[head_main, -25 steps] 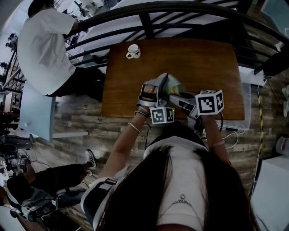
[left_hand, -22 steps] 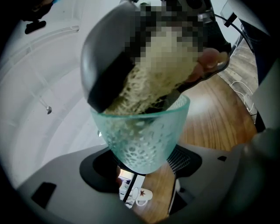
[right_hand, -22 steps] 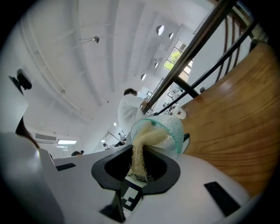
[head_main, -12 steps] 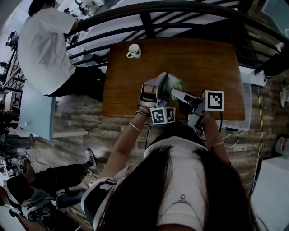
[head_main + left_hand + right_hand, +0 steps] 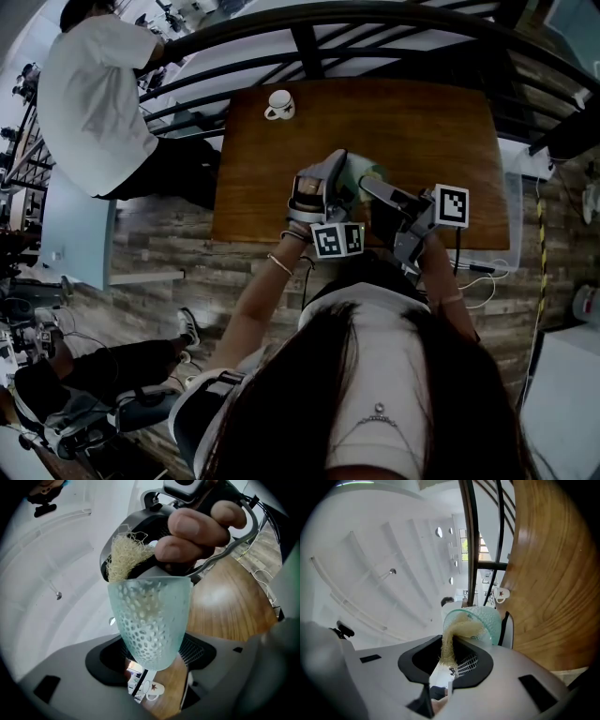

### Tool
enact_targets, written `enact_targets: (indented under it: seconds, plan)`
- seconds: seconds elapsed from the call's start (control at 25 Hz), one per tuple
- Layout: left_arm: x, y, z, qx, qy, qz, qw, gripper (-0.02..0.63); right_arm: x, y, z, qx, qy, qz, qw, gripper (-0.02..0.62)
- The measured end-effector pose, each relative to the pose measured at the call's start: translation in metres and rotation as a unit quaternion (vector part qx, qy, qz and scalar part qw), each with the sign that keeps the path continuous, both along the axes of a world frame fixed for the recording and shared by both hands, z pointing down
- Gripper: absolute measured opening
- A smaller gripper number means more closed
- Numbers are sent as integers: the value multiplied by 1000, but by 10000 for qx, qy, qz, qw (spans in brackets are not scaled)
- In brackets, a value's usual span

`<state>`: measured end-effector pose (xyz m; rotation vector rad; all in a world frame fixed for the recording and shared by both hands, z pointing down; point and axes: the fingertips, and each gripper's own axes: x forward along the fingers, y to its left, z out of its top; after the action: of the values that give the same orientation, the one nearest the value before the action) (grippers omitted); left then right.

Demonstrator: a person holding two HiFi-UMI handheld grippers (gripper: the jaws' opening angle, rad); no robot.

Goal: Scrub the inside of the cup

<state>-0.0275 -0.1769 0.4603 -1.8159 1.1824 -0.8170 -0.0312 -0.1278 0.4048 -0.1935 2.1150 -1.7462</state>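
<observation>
Now: scrubbing step under way. My left gripper (image 5: 152, 657) is clamped on the base end of the pale green dimpled cup (image 5: 150, 616). The cup lies tipped on its side between the jaws, with its mouth pointing away towards my right gripper (image 5: 450, 663). The right jaws stand narrow, pinched on the tail of a straw-coloured fibre scrubber (image 5: 453, 639). Its front end sits inside the cup's mouth, just ahead of the jaw tips.

Method, as I judge it:
- Hold the left grip firm and steady, since the base is rounded and could twist out.
- Roll the right wrist so the fibres sweep the whole wall.
- Press the scrubber deeper to reach the bottom.
- Keep the hard jaw tips off the rim.

Contents: the cup holds only the scrubber's end, and I see no water or suds in it. A white mug (image 5: 278, 105) stands well beyond both grippers on the far corner of the wooden table (image 5: 441, 122). I cannot tell what is in it.
</observation>
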Motion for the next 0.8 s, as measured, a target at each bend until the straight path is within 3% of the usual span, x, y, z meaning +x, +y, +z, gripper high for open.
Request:
enact_targets:
  seconds: [0.24,0.36,0.6,0.8]
  plan:
    - [-5,-1,-2,84,55,-42,9999,339,-2,-1,-4,-362,-583,16,9976,81]
    - [-4,-1,-3,110,28,-12,9999,339,-1,-1,-5,-380,-620,6,9974,81]
    - [-6,2,-2,23,-8,87,10000,339,-8,3,-4,165,135,-173,9996,81]
    - [-5,4,0,3,-125,200,9997,339,-12,6,0,655,779,-414,9939,81]
